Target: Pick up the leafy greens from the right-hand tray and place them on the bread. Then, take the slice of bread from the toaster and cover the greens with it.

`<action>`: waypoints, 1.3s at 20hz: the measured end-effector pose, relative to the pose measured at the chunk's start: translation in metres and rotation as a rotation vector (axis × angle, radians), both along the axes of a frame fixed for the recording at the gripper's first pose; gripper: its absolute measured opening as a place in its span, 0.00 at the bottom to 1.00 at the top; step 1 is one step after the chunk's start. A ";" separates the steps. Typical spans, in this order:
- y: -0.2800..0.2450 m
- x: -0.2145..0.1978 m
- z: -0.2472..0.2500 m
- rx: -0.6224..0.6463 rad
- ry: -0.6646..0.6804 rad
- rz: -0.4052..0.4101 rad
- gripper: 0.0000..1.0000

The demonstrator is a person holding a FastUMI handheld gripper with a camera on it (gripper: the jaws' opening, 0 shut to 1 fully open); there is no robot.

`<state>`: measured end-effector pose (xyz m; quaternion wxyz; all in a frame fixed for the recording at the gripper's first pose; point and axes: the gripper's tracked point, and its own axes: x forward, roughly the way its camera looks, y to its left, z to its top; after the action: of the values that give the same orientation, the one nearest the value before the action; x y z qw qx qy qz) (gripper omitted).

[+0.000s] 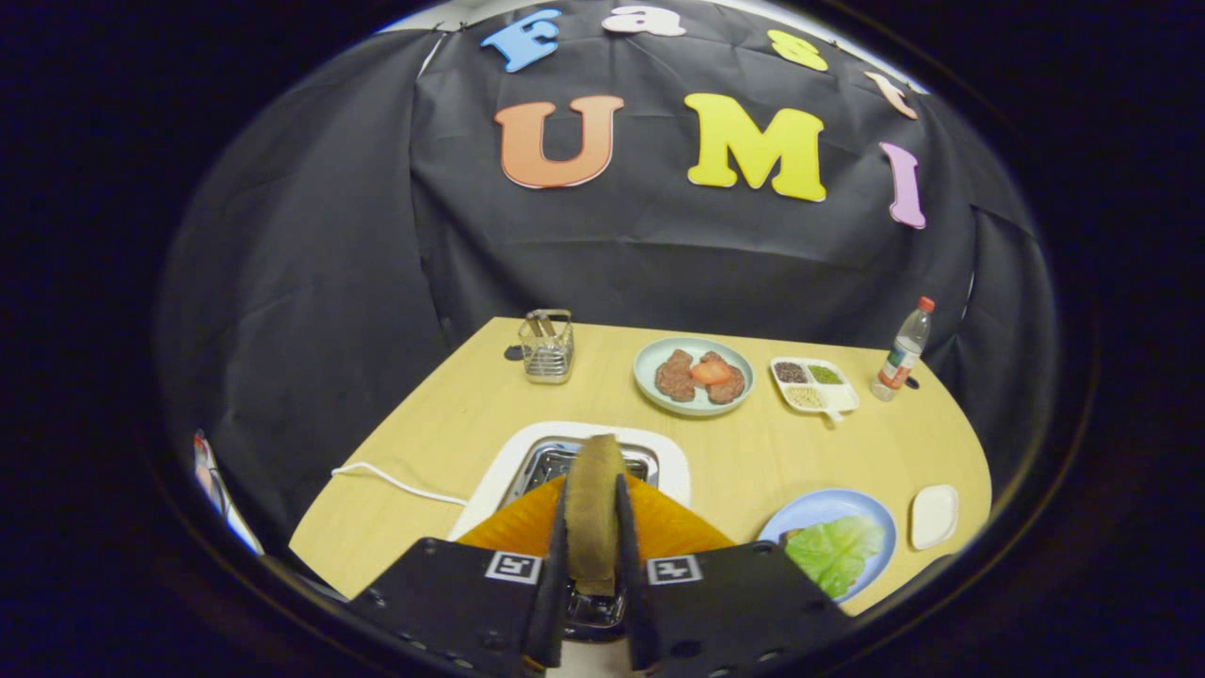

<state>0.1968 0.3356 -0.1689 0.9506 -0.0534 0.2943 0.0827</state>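
The gripper point(593, 556) is clamping the slice of bread point(593, 508) edge-on between both fingers, directly above the toaster point(584, 461). The leafy greens point(838, 551) are lying on the blue plate point(819, 513) to the right, on the surface point(753, 452).

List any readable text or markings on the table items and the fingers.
Square black-and-white marker tags on the fingers: patterns, no words.
Bottle label: too small and blurred to read.
Nothing legible on the toaster, plates or trays.
The fingers are shut on the bread slice above the toaster.
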 end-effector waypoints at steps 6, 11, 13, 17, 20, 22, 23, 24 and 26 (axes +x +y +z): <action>-0.004 -0.011 0.012 -0.032 -0.025 -0.022 0.12; 0.002 -0.025 0.055 0.003 -0.098 -0.009 0.12; 0.000 -0.028 0.075 0.015 -0.117 -0.004 0.12; -0.011 -0.036 0.119 0.047 -0.165 0.000 0.12; -0.023 -0.043 0.144 0.054 -0.209 -0.002 0.12; -0.037 -0.046 0.153 0.047 -0.236 -0.010 0.12; -0.046 -0.046 0.154 0.045 -0.245 -0.020 0.11; -0.056 -0.045 0.154 0.045 -0.251 -0.032 0.11; -0.076 -0.042 0.147 0.052 -0.247 -0.061 0.11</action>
<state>0.1543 0.2598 -0.0222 0.9827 -0.0298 0.1744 0.0543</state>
